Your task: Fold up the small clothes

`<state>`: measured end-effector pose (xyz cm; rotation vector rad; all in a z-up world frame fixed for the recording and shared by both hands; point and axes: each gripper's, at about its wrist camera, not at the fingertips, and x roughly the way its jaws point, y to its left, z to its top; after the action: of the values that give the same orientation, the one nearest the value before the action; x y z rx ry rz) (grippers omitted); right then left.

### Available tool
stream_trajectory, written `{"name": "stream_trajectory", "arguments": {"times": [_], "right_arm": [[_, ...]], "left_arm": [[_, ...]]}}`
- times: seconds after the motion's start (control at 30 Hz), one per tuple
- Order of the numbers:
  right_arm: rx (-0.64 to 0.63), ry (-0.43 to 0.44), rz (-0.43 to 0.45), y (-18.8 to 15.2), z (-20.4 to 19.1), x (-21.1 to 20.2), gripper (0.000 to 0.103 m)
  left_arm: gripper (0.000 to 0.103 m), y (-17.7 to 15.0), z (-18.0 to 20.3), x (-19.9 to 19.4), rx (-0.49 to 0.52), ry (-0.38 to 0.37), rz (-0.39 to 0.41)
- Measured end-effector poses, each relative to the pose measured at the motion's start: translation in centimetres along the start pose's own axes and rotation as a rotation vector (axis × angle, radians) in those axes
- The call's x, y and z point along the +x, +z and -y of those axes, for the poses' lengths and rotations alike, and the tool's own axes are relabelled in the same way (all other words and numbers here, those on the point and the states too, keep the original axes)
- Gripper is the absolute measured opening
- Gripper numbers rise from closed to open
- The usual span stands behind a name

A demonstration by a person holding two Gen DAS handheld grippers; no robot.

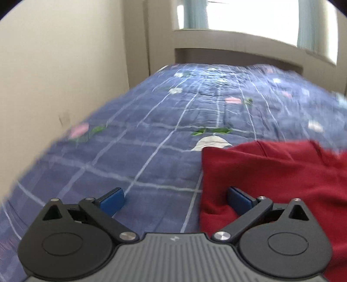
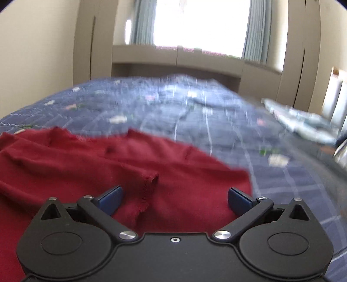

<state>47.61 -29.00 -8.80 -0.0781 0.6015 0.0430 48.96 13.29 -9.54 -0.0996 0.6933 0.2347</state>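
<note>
Two tools appear, one per view, each with its jaws spread wide and nothing clamped between the blue pads.

Left wrist view: the left tool (image 1: 175,200) is angled down over a bed covered by a blue checked quilt (image 1: 134,156) printed with pink and white flowers and green leaves. Its left pad (image 1: 112,201) sits over bare quilt. Its right pad (image 1: 240,200) sits over the near left edge of a red garment (image 1: 271,173), which lies flat on the quilt ahead and to the right of the tool and runs out of the picture on the right. Whether the pad touches the fabric cannot be told. A cream wall (image 1: 54,76) stands to the left of the tool, and a bright window (image 1: 249,19) with pale curtains lies far ahead, beyond the bed. The far field is blurred.

Right wrist view: the right tool (image 2: 175,200) hangs over the same red garment (image 2: 86,164), which fills the area under, ahead of and to the left of the jaws. A raised, hemmed fold (image 2: 147,186) of the cloth stands between the pads, nearer the left one, with neither pad pressing on it. The garment's right edge ends just beyond the right pad (image 2: 239,199), where the quilt (image 2: 216,121) resumes. Pale, blurred items (image 2: 299,121) lie on the bed far ahead to the right.
</note>
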Motion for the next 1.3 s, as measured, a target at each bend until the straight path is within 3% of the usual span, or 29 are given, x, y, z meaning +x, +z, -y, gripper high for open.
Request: {"name": "stream_trajectory", "arguments": {"times": [0.1,0.3,0.47,0.57,0.77,0.9,1.07,1.3], "right_arm": [[0.000,-0.007,0.012,-0.1,0.0,0.1,0.102],[0.000,-0.013,0.036,-0.4,-0.2,0.0,0.102],[0.019,-0.007,0.036,-0.5,0.1,-0.7,0.102],[0.021,-0.003,0.027,-0.5,0.1,-0.5,0.102],[0.044,0.035,-0.004,-0.4,0.8,-1.3,0.102],[0.001,0.102,-0.013,-1.9,2.6,-5.2,0.102],[-0.037,0.092,-0.045,-6.1,4.3,-12.0,0.102],[0.015,0.083,0.009,-9.5,3.3,-21.1,0.102]], "left_arm": [[0.103,-0.2,-1.3,0.2,-0.064,-0.017,-0.004],[0.103,-0.6,-1.4,-1.1,-0.065,-0.024,0.037],[0.102,-2.3,-2.4,-2.9,-0.100,-0.005,-0.011],[0.102,-2.8,-3.6,-3.2,-0.155,-0.038,-0.011],[0.102,-2.6,-2.7,-3.3,-0.106,0.006,-0.032],[0.102,-3.3,-4.0,-6.0,-0.133,-0.058,-0.036],[0.103,-5.9,-5.5,-10.0,-0.126,-0.082,-0.072],[0.103,-11.7,-5.6,-17.9,-0.061,-0.119,-0.080]]}}
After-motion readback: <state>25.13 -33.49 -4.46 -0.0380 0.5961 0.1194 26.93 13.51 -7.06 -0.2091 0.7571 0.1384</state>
